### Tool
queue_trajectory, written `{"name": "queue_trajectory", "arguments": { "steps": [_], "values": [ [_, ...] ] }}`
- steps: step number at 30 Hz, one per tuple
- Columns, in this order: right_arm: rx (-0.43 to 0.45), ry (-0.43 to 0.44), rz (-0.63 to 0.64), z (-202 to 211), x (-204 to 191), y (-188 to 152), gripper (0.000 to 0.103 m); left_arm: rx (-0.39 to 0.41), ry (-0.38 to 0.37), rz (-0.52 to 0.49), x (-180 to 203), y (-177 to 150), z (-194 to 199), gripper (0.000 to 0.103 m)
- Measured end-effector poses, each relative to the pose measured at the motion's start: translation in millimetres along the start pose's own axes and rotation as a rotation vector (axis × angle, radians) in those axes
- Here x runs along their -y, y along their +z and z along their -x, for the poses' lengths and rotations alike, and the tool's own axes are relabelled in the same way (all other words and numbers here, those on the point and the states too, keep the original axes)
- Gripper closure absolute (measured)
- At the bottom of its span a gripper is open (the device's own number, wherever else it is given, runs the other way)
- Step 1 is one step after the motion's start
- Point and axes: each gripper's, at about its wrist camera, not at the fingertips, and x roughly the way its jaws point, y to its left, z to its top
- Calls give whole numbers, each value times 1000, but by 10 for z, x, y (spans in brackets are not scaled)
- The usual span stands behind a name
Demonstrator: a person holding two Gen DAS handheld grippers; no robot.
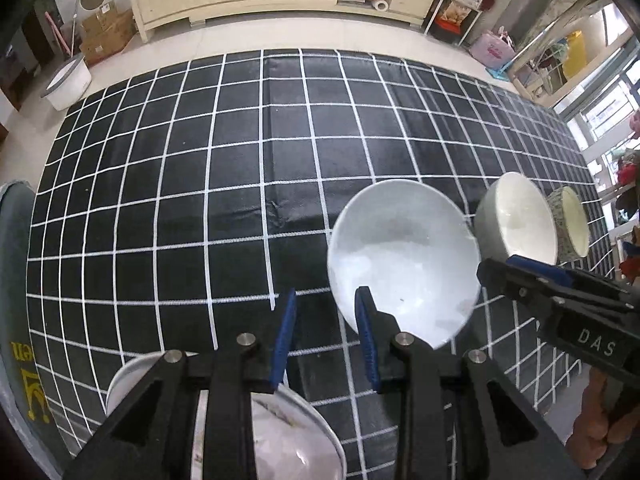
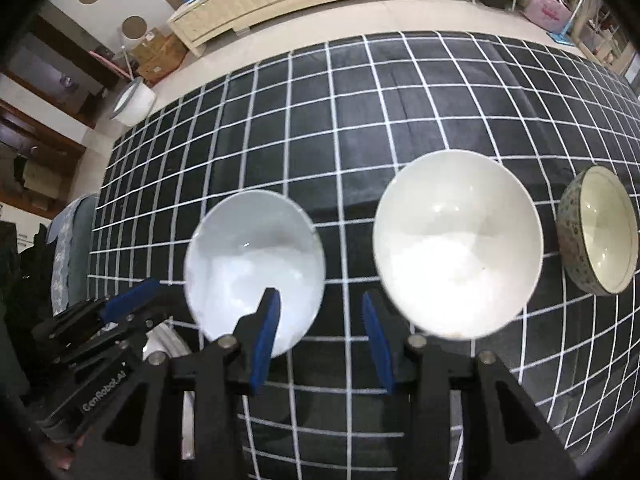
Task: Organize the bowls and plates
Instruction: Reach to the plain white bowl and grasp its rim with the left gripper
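Observation:
Three bowls stand in a row on the black grid cloth: a pale blue bowl, a white bowl and a patterned bowl. My left gripper points down and is open. Its right finger overlaps the blue bowl's near-left rim, and only cloth shows between the pads. White plates lie under it at the table's near edge. My right gripper is open over the gap between the blue and white bowls and holds nothing.
The cloth covers the table up to its far edge, with tiled floor beyond. A white basin stands on the floor at far left. A grey chair back is at the left edge. A hand grips the right tool.

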Motion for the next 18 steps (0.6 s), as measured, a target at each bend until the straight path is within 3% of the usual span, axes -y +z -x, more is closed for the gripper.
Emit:
{"name": "queue_trajectory", "arguments": {
  "steps": [5,9,12,18],
  "values": [
    [-9,-1,36,-151,-44,39,63,-17,-11,2,-33,20,-152,80],
    [-25,-30,44,-279,-70,40,79,-14,10,-23,54,16,-209,87],
    [-19,-57,61,-296,-118,9,85,-12,27,-60,148,5,-242,93],
    [-25,-94,90,-281,-129,-95,91,-23,24,-59,198,-51,-245,93]
  ]
}}
